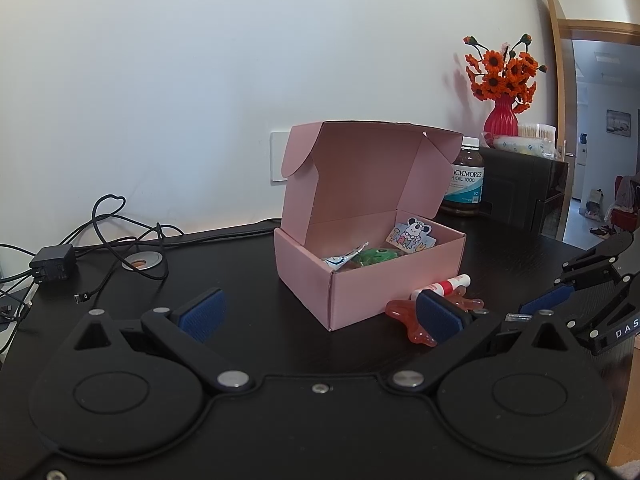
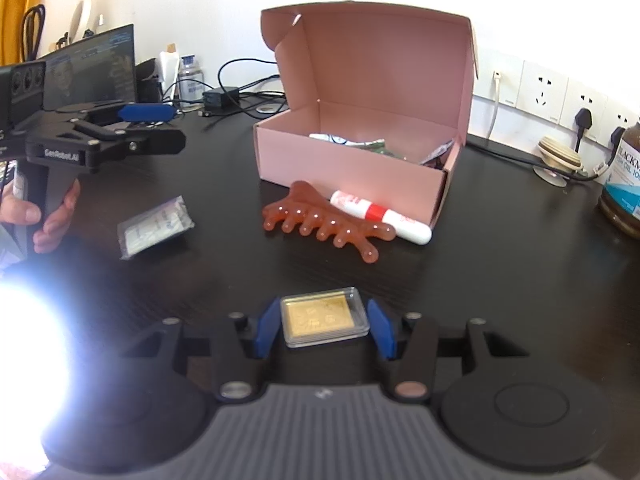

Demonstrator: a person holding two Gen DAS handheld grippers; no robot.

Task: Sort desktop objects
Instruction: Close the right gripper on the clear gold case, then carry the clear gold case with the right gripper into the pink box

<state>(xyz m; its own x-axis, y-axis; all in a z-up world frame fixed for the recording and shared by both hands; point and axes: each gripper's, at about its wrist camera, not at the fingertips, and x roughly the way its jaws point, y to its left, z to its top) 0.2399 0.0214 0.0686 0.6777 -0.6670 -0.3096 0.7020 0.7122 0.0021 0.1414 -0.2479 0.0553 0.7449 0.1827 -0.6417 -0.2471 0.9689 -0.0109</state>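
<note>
An open pink cardboard box (image 1: 360, 284) (image 2: 352, 168) stands mid-desk with packets and a sticker card inside. Against its near side lie a reddish wavy comb (image 2: 324, 224) (image 1: 400, 308) and a white tube with a red band (image 2: 380, 216) (image 1: 444, 286). A clear sachet (image 2: 156, 226) lies to the left of them. My right gripper (image 2: 324, 326) is shut on a clear case holding a gold card (image 2: 322, 316), low over the desk in front of the comb. My left gripper (image 1: 320, 316) (image 2: 160, 124) hangs open and empty, facing the box, with a hand (image 2: 52, 216) on its handle.
A brown fish oil bottle (image 1: 466, 184) (image 2: 624, 184) stands right of the box. A red vase of orange flowers (image 1: 502, 116) tops a dark cabinet. Cables and a charger (image 1: 52, 266) lie at the back left. A monitor (image 2: 92, 68) and wall sockets (image 2: 540, 96) line the back.
</note>
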